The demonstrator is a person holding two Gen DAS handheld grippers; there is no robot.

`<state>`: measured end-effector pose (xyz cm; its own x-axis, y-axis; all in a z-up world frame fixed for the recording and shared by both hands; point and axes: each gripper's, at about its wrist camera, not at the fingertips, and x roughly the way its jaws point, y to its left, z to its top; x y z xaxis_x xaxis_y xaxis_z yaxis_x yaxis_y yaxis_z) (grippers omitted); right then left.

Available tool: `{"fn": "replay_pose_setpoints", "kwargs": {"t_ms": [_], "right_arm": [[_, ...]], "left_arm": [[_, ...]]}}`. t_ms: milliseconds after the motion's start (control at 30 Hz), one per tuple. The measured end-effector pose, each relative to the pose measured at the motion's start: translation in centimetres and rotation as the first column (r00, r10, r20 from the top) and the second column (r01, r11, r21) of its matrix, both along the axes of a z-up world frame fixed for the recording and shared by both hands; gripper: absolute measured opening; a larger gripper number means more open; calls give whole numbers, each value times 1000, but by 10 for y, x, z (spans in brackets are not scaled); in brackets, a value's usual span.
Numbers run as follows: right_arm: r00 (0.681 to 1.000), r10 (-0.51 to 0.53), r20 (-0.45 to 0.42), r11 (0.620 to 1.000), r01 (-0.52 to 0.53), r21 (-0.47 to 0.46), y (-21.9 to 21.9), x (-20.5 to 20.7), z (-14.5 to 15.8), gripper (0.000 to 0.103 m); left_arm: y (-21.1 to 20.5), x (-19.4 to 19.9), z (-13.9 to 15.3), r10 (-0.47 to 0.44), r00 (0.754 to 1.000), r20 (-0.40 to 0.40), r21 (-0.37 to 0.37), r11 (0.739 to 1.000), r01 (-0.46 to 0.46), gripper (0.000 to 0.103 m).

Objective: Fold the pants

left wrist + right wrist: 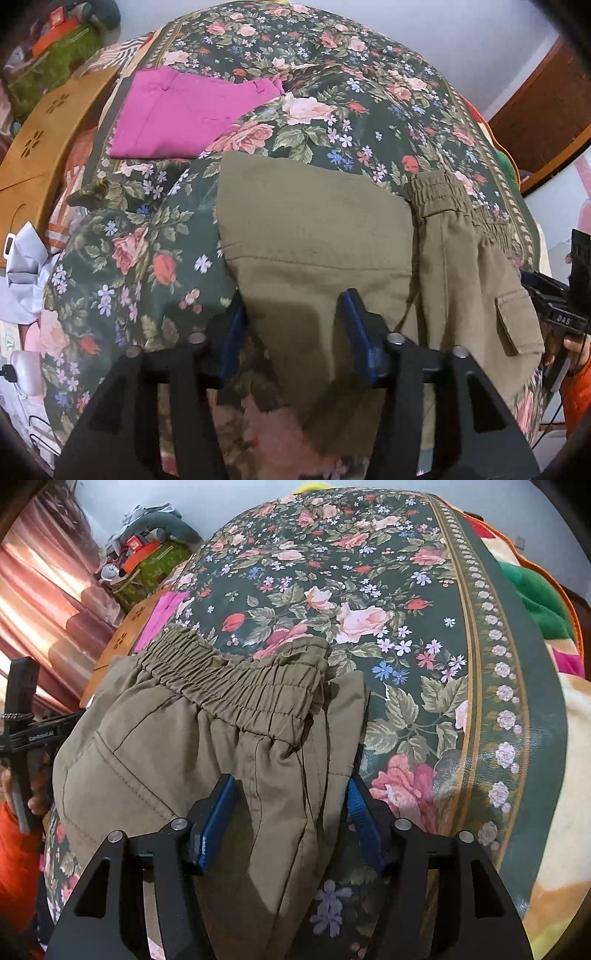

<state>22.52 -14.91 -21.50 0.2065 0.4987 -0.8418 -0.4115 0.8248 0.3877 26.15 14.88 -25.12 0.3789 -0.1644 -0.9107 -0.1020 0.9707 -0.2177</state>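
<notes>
Olive-green pants (314, 229) lie partly folded on a flowered bedspread (332, 92), a leg end folded up over them beside the elastic waistband (439, 195) and a flap pocket (517, 317). My left gripper (291, 317) is open, its blue pads astride the folded leg's near edge. In the right wrist view the pants (166, 746) show the waistband (229, 686) on top. My right gripper (291, 808) is open, pads on either side of the pants' right edge. The right gripper also shows at the left view's right edge (554, 302).
Folded magenta pants (184, 114) lie at the bed's far left. A wooden bedside piece (40, 147) and clutter stand left of the bed. A multicoloured blanket (535, 602) lies along the bed's right side. Pink curtains (40, 602) hang at left.
</notes>
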Motion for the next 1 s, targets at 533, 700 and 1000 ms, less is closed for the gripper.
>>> {"fn": "replay_pose_setpoints", "kwargs": {"t_ms": [533,700,1000], "right_arm": [[990,21,136,1000,-21,1,6,-4,27,11],[978,37,204,999,-38,2,14,5,54,10],[943,60,328,998,-64,2,48,32,111,9]], "left_arm": [[-12,0,30,-12,994,112,69,998,4,4],[-14,-1,61,-30,985,171,123,992,9,3],[11,7,131,-11,952,306,181,982,-46,0]]}}
